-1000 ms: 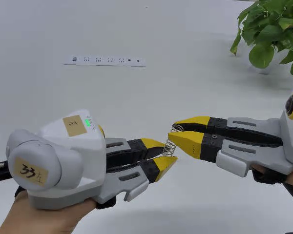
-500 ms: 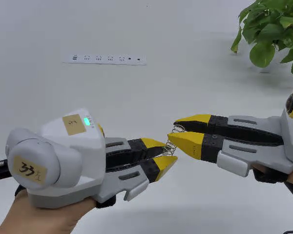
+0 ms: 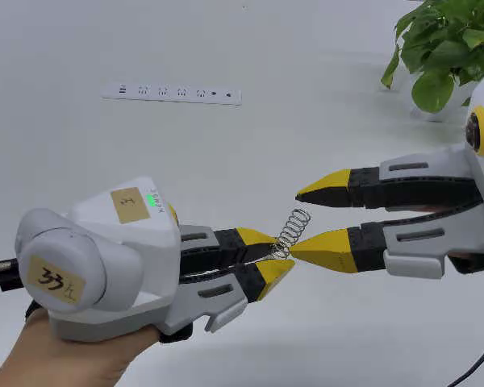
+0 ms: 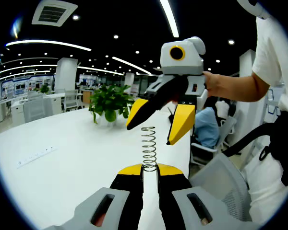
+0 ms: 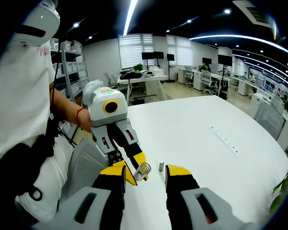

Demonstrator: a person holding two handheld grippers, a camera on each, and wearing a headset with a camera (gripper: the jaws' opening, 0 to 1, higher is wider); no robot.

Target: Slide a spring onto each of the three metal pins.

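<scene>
A small steel spring (image 3: 291,234) sticks out from the tips of my left gripper (image 3: 273,258), which is shut on its lower end. Whether a pin runs inside the coil cannot be told. In the left gripper view the spring (image 4: 148,148) stands straight up from the closed yellow tips (image 4: 150,168). My right gripper (image 3: 302,222) is open, one jaw on each side of the spring's free end and not touching it. In the right gripper view the spring (image 5: 142,171) sits just inside my open right gripper (image 5: 149,171). A short metal pin (image 5: 161,166) stands on the white table beyond.
A white power strip (image 3: 173,93) lies on the table (image 3: 250,153) farther back. A potted green plant (image 3: 448,48) stands at the far right. A person's hand (image 3: 56,359) holds the left gripper. Office chairs (image 4: 221,182) stand at the table's edge.
My right gripper has opened and let go of the spring. The spring now stretches out from the left gripper's tips between the right jaws. The left gripper has hardly moved.
</scene>
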